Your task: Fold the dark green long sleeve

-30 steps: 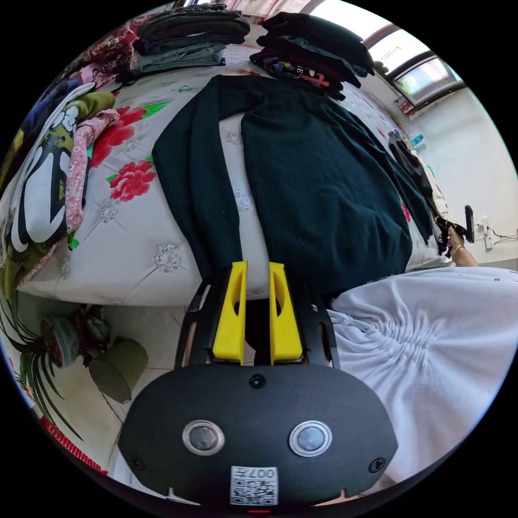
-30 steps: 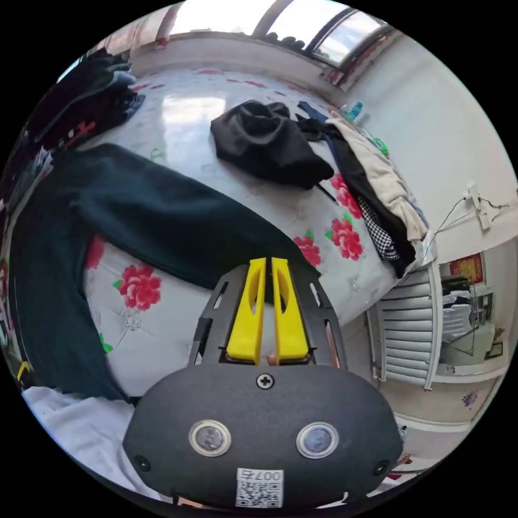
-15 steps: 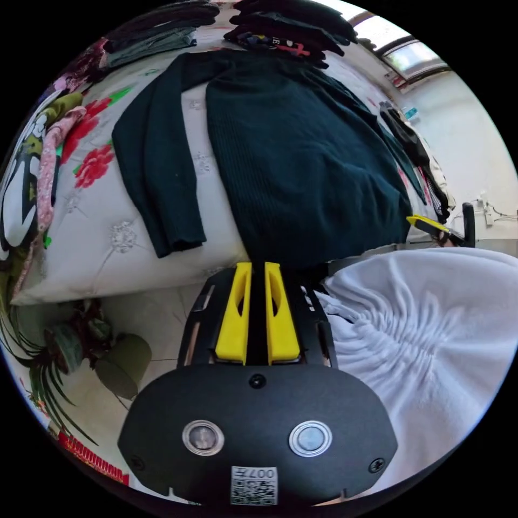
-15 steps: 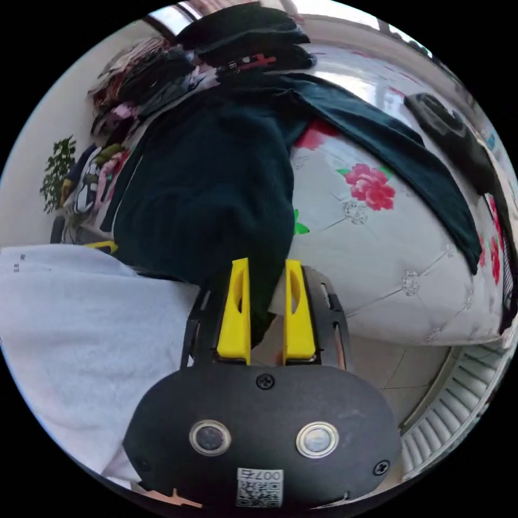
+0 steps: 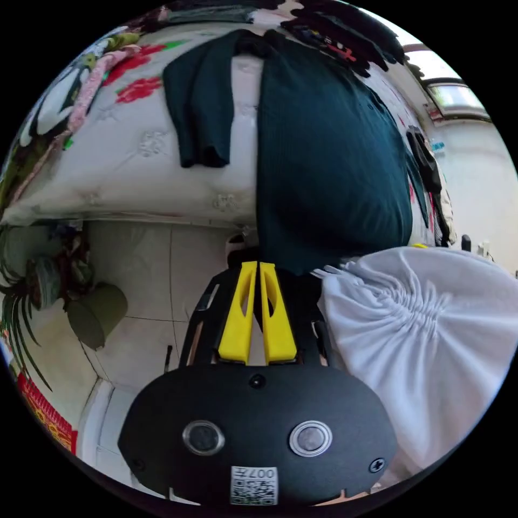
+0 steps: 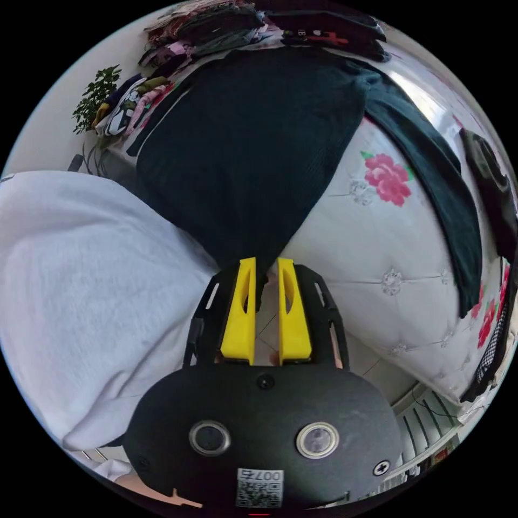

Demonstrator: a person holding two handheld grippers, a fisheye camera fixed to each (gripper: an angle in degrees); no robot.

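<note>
green long sleeve [image 5: 329,162] hem now dragged off bed [image 5: 124,172] edge | left tongs [image 5: 258,265] clenched on hem | right tongs [image 6: 265,263] clenched on hem

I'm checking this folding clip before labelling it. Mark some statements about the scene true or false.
1. The dark green long sleeve lies on a floral bed cover. True.
2. The left tool is wide open. False: its jaws are pinched on the garment's hem.
3. The right tool holds the other hem corner. True.
4. Both sleeves are folded across the body. False: each sleeve lies beside it.
5. The person wears a white top. True.
</note>
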